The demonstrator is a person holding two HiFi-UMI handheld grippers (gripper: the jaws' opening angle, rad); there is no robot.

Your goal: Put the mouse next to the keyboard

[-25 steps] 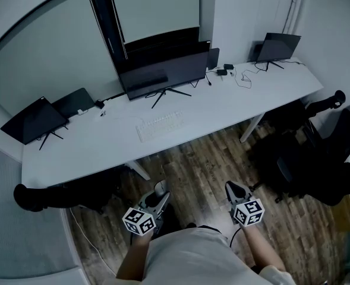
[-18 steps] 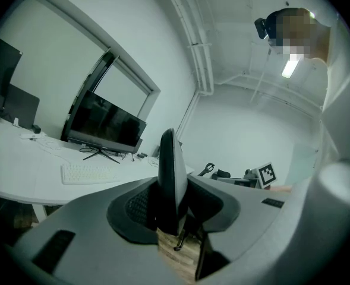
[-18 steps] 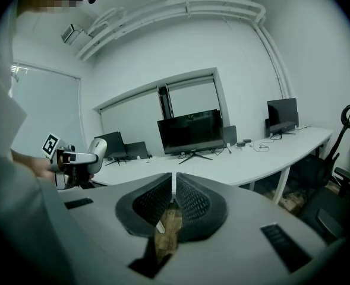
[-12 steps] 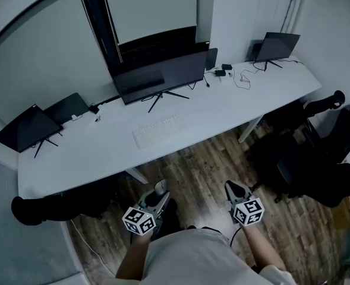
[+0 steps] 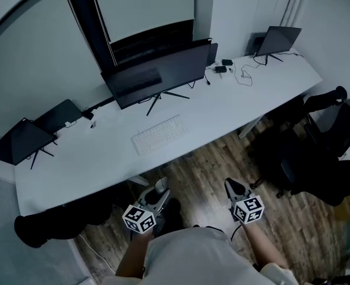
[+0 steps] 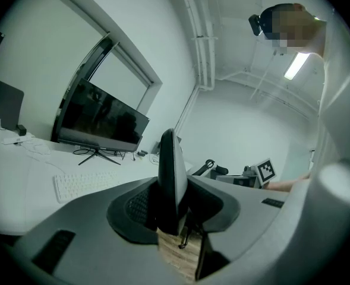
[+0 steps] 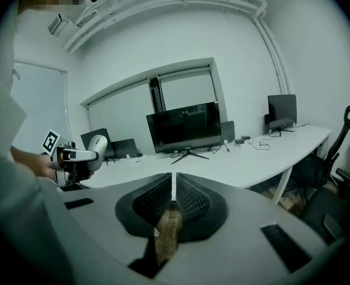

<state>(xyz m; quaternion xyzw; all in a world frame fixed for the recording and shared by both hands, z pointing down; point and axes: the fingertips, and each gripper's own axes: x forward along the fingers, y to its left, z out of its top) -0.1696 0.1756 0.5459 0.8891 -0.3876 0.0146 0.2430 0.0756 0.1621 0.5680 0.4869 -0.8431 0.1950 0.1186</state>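
While keyboard [image 5: 158, 134] lies ahead, left tongs [image 5: 161, 193] clamp mouse [image 5: 160, 185].

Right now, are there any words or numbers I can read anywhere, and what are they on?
No words or numbers can be read.
Keyboard: key letters too small to read.
Left marker cube and right marker cube: black-and-white square patterns only, not writing.
Big monitor: screen dark, no text.

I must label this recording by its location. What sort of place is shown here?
Most likely an office or computer room: a long white desk carries several monitors and a white keyboard, and black office chairs stand on the wood floor.
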